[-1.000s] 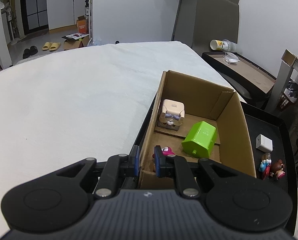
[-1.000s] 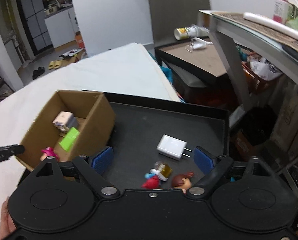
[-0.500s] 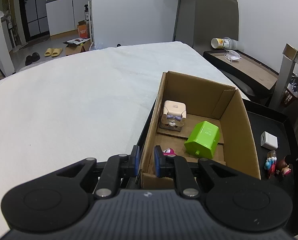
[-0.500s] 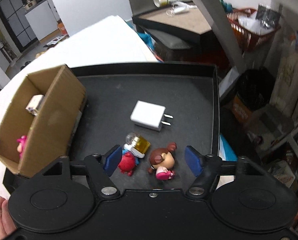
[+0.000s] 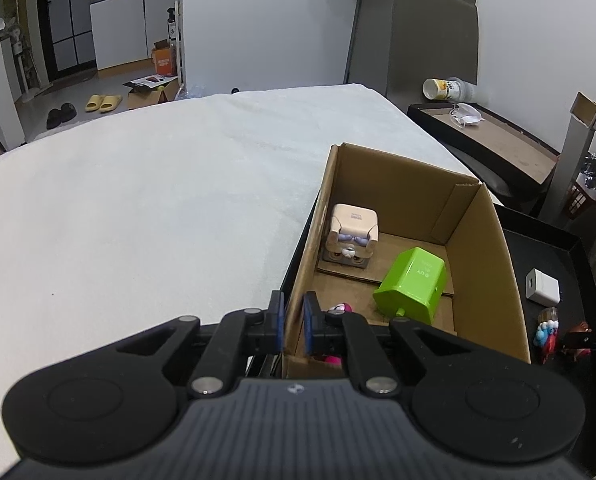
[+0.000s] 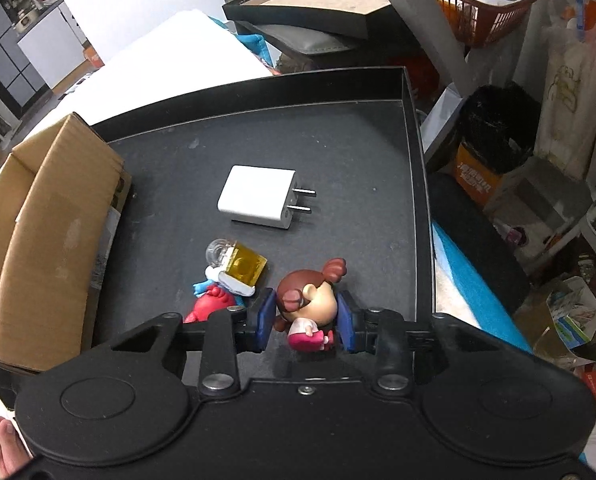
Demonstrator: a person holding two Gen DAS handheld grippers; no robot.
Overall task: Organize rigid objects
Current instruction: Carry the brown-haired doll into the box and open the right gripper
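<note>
A: Item: brown-haired doll figurine (image 6: 306, 304), lying on the black tray (image 6: 411, 128). Location relative to tongs?

B: Directly between the right gripper (image 6: 305, 320) pads, which flank its head, nearly touching; whether they are clenched yet, I cannot tell. Long axis runs along the fingers: head pointing away, pink feet toward the camera.

A: Left gripper (image 5: 292, 322)?

B: Clenched on the cardboard box (image 5: 493, 264) near wall, steadying it. Box lies left of the doll.

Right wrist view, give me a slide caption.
Right gripper closing around a brown-haired figurine on the black tray.
</note>
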